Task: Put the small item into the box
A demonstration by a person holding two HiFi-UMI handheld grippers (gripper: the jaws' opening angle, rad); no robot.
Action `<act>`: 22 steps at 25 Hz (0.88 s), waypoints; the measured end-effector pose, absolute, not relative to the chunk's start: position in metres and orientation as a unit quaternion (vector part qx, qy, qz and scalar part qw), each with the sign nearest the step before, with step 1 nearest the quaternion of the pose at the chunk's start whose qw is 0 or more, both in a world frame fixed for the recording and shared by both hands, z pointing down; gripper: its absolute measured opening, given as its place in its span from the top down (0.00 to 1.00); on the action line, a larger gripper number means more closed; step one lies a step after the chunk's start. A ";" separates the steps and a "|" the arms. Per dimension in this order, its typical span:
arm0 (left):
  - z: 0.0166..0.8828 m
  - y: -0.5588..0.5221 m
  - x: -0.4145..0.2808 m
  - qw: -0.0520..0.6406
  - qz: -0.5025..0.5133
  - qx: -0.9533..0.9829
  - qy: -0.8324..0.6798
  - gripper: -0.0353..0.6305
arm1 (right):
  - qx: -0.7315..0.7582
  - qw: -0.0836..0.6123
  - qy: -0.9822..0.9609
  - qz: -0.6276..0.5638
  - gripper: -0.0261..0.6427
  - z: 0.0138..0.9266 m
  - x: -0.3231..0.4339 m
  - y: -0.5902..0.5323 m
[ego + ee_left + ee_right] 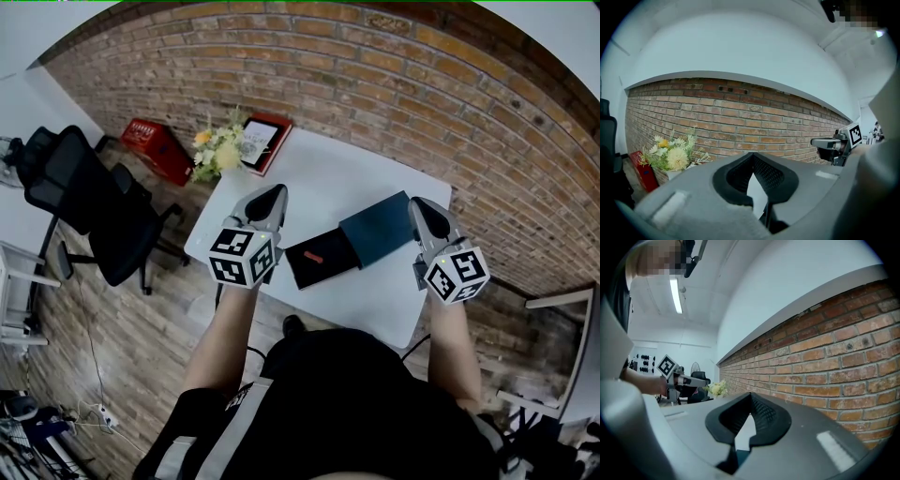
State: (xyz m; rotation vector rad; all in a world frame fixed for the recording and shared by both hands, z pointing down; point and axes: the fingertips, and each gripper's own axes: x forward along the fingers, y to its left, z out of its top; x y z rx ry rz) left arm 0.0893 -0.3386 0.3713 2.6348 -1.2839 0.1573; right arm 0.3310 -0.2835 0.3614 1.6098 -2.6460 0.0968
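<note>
The step in hand looks like either the very start or the very end of the job, since neither gripper is working on anything. The left gripper (272, 195) and the right gripper (422, 206) are both held up above the white surface (328, 178), one on each side of the box (380, 230). Each gripper view looks out level at the brick wall (394, 84) rather than down at the work.

In the left gripper view the fingers (771, 176) are pressed together at their tips with nothing between them. Only a sliver of white surface shows through the gap behind the tips. The right gripper's fingers (764, 416) are the same, tips touching and empty.

The box lies near the middle of the surface. Its dark teal sleeve sits on the right and its black tray (337, 246) is drawn out toward the near left. A small red item (319, 257) appears to lie in that tray, though it is too small to be sure it is not just a mark. No other loose small thing shows on the surface. Flowers (217, 150) stand at the far left corner, well apart from the box.

If the red piece is the item, the placing looks done. The next move would then call for lowering a gripper and nudging the tray squarely back into the sleeve while the other gripper steadies it.
</note>
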 end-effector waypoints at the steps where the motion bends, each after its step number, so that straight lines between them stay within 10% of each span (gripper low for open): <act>1: 0.371 -0.338 0.089 0.103 0.053 0.893 -0.435 0.94 | 0.518 0.022 -0.855 0.030 0.96 0.360 0.330 -0.283; 22: 0.380 -0.337 0.092 0.116 0.059 0.894 -0.430 0.94 | 0.513 0.024 -0.857 0.035 0.96 0.361 0.325 -0.281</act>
